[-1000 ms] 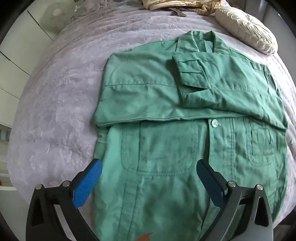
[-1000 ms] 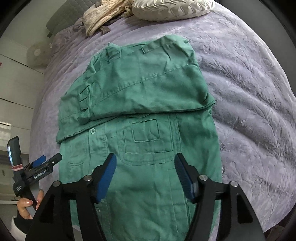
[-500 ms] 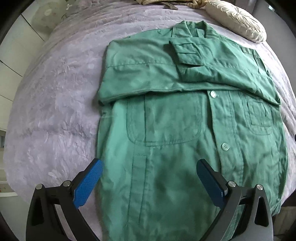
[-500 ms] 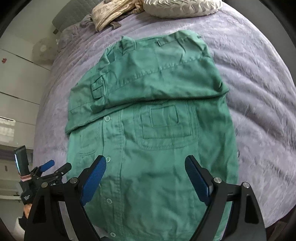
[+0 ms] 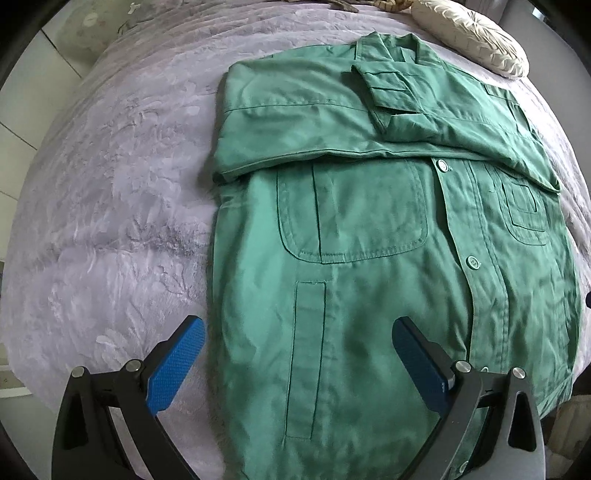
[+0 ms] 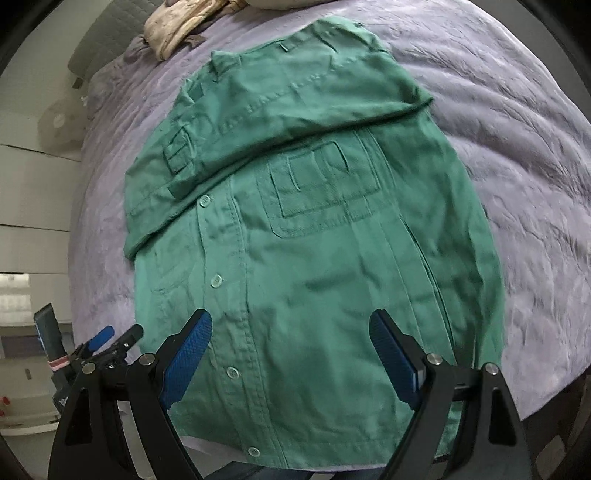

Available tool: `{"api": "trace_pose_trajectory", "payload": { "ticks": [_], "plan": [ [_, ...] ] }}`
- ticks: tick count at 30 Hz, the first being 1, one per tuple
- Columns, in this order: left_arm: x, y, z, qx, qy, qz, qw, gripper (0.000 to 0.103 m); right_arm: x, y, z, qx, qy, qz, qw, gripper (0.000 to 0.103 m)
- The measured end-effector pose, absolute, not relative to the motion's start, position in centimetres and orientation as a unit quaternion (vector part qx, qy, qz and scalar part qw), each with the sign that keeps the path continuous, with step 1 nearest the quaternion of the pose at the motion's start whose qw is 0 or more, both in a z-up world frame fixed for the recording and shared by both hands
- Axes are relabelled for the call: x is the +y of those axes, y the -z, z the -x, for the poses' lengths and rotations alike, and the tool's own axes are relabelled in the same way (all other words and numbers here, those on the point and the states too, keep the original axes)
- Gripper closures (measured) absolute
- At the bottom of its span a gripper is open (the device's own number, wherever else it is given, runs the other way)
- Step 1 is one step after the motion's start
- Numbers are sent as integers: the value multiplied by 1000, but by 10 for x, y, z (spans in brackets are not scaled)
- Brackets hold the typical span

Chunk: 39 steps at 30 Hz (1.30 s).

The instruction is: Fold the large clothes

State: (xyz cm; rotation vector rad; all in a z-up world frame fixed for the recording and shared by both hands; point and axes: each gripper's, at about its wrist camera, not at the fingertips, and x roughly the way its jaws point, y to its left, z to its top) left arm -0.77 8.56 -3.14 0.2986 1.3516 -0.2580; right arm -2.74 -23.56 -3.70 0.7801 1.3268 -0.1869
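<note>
A green button-up jacket (image 5: 369, 240) lies flat, front up, on a purple bedspread (image 5: 110, 221), both sleeves folded across its chest. My left gripper (image 5: 297, 325) hovers open above the jacket's lower left part, one fingertip over the bedspread and one over the cloth. In the right wrist view the jacket (image 6: 314, 258) fills the middle, and my right gripper (image 6: 291, 315) hangs open above its lower half, near the hem. Nothing sits between either pair of blue pads. The left gripper (image 6: 114, 334) shows at the lower left edge of that view, beside the jacket.
A cream ruffled pillow (image 5: 469, 37) and a beige crumpled cloth (image 6: 177, 26) lie at the head of the bed. A fan (image 6: 59, 122) and white cabinets stand beyond the bed's left side. The bed's near edge runs just under the hem.
Both grippers have drawn back toward the jacket's hem, so more of its lower half shows. The right jaws have widened. The jacket has not moved.
</note>
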Motion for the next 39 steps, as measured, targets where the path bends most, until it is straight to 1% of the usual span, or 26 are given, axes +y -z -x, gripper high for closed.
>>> {"api": "trace_pose_trajectory", "payload": {
  "ticks": [6, 11, 15, 20, 23, 26, 32, 34, 37, 39],
  "plan": [
    [90, 27, 15, 614, 111, -129, 771, 1, -246, 31, 34, 580, 93, -359, 726, 14],
    [107, 29, 27, 614, 88, -124, 774, 1, -250, 33, 38, 590, 65, -358, 721, 14],
    [133, 33, 39, 630, 82, -93, 767, 1, -261, 35, 60, 583, 64, -374, 719, 14],
    [172, 41, 49, 649, 86, -52, 754, 1, -282, 43, 91, 592, 72, -375, 710, 14],
    [197, 56, 54, 672, 92, -22, 734, 1, -295, 57, 112, 605, 75, -376, 698, 14],
    [208, 75, 62, 695, 99, -18, 712, 1, -300, 77, 130, 616, 71, -392, 680, 14],
    [188, 95, 84, 719, 159, -8, 676, 1, -298, 111, 156, 626, 66, -418, 655, 14],
    [174, 95, 94, 720, 190, -20, 667, 1, -294, 111, 156, 631, 61, -407, 658, 14],
    [159, 98, 106, 715, 207, -78, 663, 1, -290, 99, 154, 637, 47, -379, 670, 13],
    [159, 104, 109, 721, 209, -84, 655, 1, -291, 93, 158, 646, 49, -349, 677, 13]
  ]
}}
